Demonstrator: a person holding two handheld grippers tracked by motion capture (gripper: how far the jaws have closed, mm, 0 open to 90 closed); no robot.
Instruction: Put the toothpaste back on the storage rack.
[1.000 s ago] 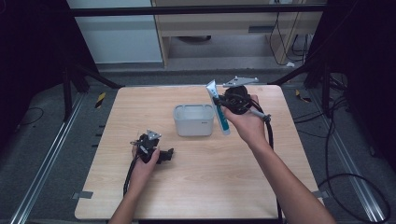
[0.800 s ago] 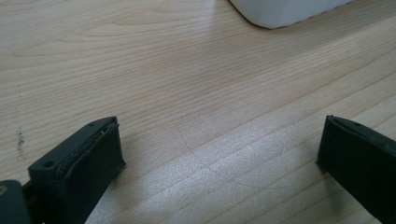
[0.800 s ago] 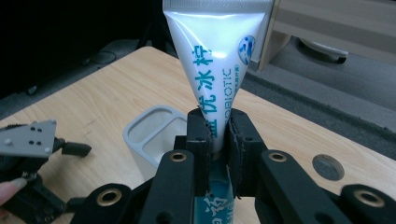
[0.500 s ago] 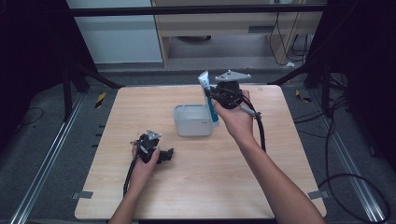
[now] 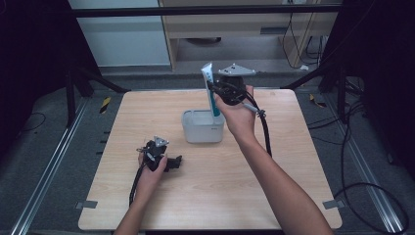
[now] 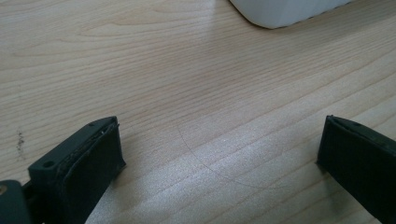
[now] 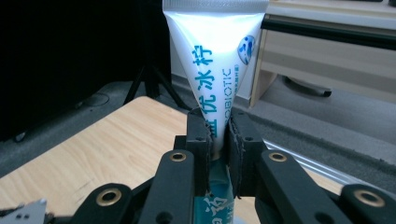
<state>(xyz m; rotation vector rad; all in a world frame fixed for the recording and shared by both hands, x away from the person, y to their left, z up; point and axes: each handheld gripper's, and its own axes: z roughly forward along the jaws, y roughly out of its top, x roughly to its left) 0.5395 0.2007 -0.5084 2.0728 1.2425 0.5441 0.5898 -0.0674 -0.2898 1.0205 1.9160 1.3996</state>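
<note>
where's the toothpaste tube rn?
High view: the toothpaste tube stands upright in the right tongs, above the far right edge of the white container at table centre. Right gripper view: clamped mid-body, crimped end up.

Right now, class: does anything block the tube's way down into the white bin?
Nothing visible does. The right gripper holds the tube upright above the white bin, whose open top shows nothing over it.

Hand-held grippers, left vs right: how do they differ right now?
The left hand-held gripper has its jaws wide open with nothing between them; the right hand-held gripper is shut on a toothpaste tube. Left sits low at the table; right is raised above the white tub. Both have black jaws.
</note>
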